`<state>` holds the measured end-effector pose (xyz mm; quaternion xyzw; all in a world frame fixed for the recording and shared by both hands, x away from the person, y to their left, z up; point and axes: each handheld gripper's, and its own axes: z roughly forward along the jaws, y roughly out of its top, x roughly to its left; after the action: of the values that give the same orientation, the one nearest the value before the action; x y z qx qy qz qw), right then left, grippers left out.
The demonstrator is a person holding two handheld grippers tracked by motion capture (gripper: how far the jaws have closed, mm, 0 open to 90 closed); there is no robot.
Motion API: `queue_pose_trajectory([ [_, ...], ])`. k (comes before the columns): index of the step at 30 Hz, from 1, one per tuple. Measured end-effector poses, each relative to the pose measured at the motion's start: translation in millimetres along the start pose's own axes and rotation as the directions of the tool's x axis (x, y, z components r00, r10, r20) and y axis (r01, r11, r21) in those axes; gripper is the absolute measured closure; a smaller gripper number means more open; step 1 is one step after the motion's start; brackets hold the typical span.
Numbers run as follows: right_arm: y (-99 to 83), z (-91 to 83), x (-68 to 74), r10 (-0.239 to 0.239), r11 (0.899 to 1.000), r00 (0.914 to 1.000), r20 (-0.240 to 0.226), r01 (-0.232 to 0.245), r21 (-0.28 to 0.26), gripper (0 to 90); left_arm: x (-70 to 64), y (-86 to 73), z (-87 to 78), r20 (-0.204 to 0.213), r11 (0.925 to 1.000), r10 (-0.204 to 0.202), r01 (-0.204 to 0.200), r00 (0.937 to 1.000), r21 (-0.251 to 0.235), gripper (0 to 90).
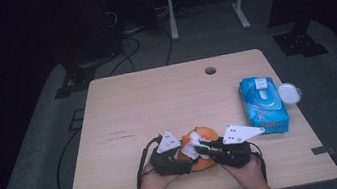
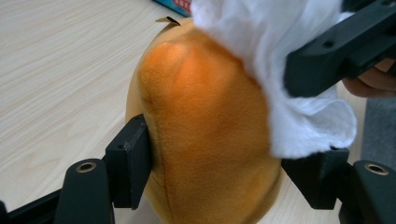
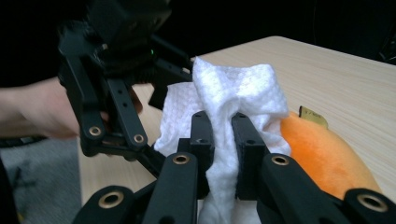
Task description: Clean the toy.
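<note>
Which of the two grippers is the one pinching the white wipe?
The right gripper: its jaws are shut on the white wipe. The left gripper instead clamps the orange plush toy from both sides.

No legible text (pack print blurred)

We are seeing orange plush [image 2: 205, 135], white wipe [image 3: 233, 88], black left gripper [image 1: 184, 159], black right gripper [image 1: 199, 146], blue pack [image 1: 263, 104], pale wood-grain table [image 1: 157, 101].
</note>
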<state>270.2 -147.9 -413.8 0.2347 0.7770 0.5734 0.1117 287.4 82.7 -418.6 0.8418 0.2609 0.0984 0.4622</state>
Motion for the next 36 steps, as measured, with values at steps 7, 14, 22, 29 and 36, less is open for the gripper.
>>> queue_pose_trajectory([
  [7, -8.0, -14.7, -26.9, 0.093, 0.996, 0.9922, 0.083, -0.093, -0.007, 80.2, 4.0, -0.9, 1.7, 0.021, 0.9996, -0.028, 0.028, 0.9994, 0.003, 26.6],
  [14, 3.6, -1.9, -0.8, -0.019, 1.0, 0.9995, 0.027, 0.018, 0.002, 80.2, -8.7, -1.9, 2.3, -0.009, 0.996, 0.086, -0.086, 0.9963, 0.024, 30.9],
  [22, -11.8, -13.6, -31.5, 0.082, 0.996, 0.9915, 0.101, -0.085, 0.027, 80.2, 6.1, -1.7, 1.8, 0.093, 0.9947, -0.096, 0.099, 0.991, -0.028, 14.4],
  [29, 1.4, -5.9, -9.3, 0.002, 0.999, 0.9998, 0.022, -0.002, 0.035, 80.2, 1.0, -6.1, 0.4, 0.047, 0.9999, 0.014, -0.013, 0.9988, -0.007, 31.8],
  [36, -12.5, -18.2, -39.6, 0.113, 0.993, 0.9901, 0.083, -0.116, 0.026, 80.1, -1.2, -3.2, 1.3, 0.071, 0.9998, 0.02, -0.02, 0.9973, -0.003, 27.2],
])
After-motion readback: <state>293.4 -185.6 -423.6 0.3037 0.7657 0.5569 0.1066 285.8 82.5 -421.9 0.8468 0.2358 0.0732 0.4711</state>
